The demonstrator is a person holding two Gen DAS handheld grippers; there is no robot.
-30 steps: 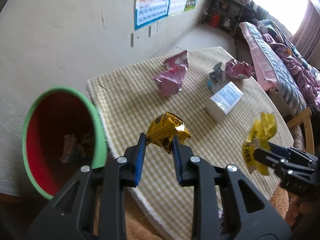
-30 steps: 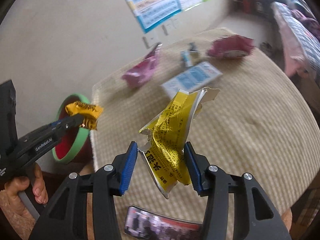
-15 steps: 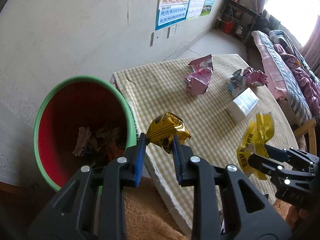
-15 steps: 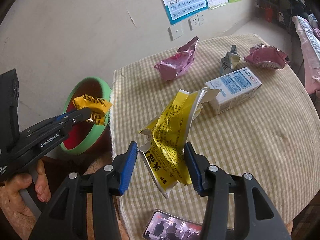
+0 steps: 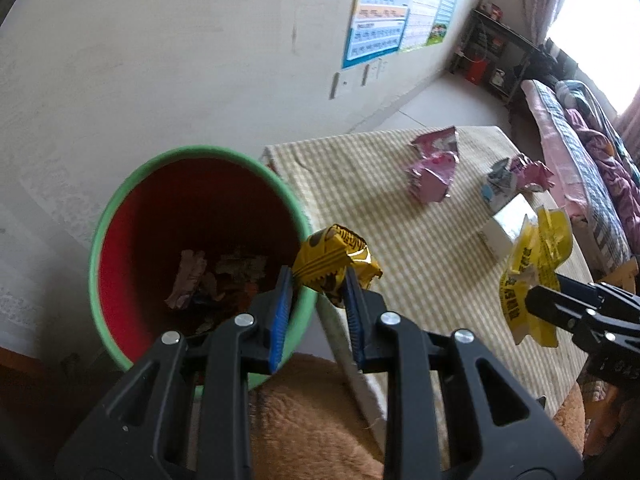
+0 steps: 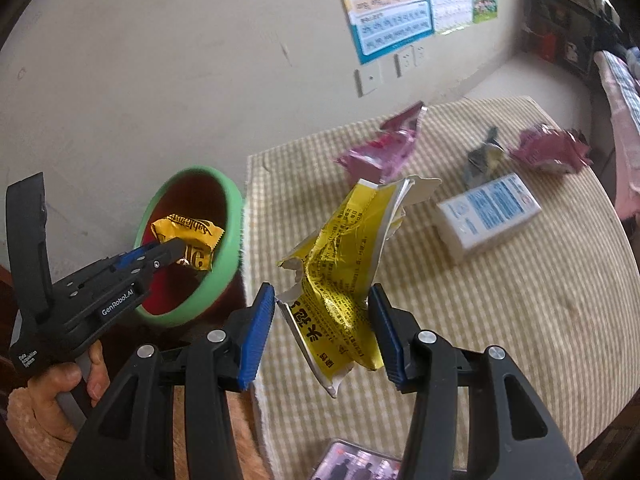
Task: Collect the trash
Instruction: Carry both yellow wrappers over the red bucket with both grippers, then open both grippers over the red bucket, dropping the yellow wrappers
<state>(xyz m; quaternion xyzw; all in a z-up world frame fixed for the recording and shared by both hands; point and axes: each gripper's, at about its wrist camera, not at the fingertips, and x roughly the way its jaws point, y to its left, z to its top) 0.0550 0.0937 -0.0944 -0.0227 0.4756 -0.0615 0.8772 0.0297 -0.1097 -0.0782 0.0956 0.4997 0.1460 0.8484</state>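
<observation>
My left gripper (image 5: 316, 300) is shut on a crumpled gold snack wrapper (image 5: 334, 262) and holds it over the near rim of a green bin with a red inside (image 5: 120, 200); from the right wrist view the wrapper (image 6: 188, 236) hangs above the bin's mouth (image 6: 234, 200). Several scraps lie in the bin's bottom. My right gripper (image 6: 322, 328) is shut on a torn yellow packet (image 6: 344, 264), held above the table's near left part; it also shows in the left wrist view (image 5: 532, 268).
On the checked tablecloth (image 6: 500, 320) lie a pink bag (image 6: 380, 144), a second pink wrapper (image 6: 552, 148), a small grey-blue wrapper (image 6: 486, 156) and a white and blue carton (image 6: 488, 212). A phone (image 6: 352, 464) lies at the near edge. A bed (image 5: 592, 168) stands at the right.
My left gripper has carried the gold wrapper leftward from over the table to the bin's rim. My right gripper has followed with the yellow packet toward the table's left edge.
</observation>
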